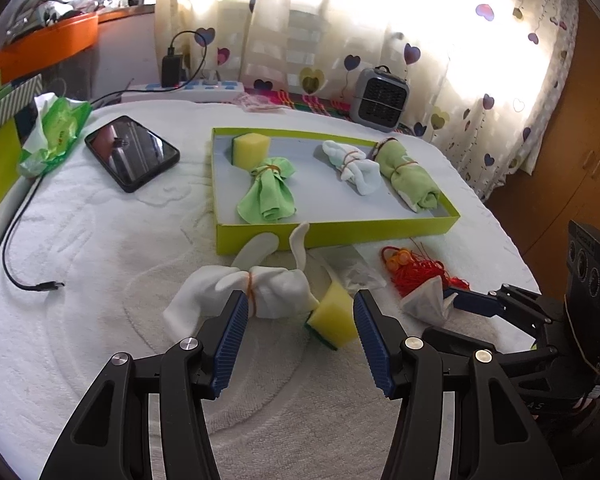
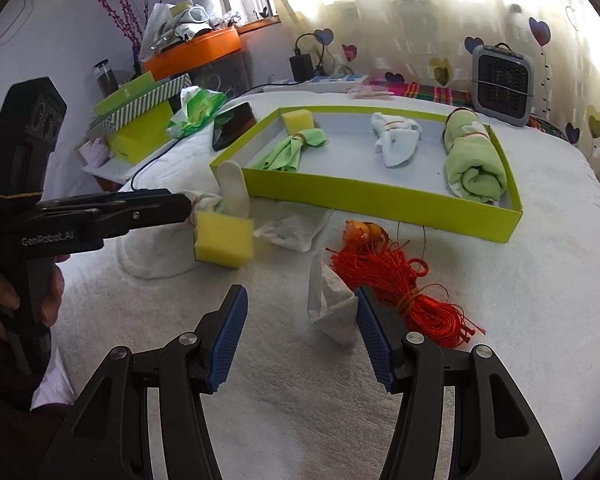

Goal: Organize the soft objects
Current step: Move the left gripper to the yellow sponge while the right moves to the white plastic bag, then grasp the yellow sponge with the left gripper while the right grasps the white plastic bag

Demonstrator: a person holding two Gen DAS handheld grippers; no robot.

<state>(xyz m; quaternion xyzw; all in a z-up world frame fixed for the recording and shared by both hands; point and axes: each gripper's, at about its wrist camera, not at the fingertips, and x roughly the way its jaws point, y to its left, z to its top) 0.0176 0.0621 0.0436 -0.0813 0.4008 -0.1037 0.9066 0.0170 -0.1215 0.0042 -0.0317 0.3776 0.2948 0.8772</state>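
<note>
Both jaws stand apart, gripping nothing. The left gripper (image 1: 300,312) frames a yellow sponge (image 1: 334,318) beside banded white socks (image 1: 256,290); the right gripper (image 2: 300,308) hovers by a white pouch (image 2: 332,304).

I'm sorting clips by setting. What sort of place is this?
Most likely a lived-in room at home, not a lab: heart-print curtains over a bright window, a towel-covered table with a phone and power strip, and a cluttered orange shelf.

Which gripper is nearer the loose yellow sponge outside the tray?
Left. The left gripper has the yellow sponge between its open jaws; the right gripper is off to the sponge's right, by the red cord.
</note>
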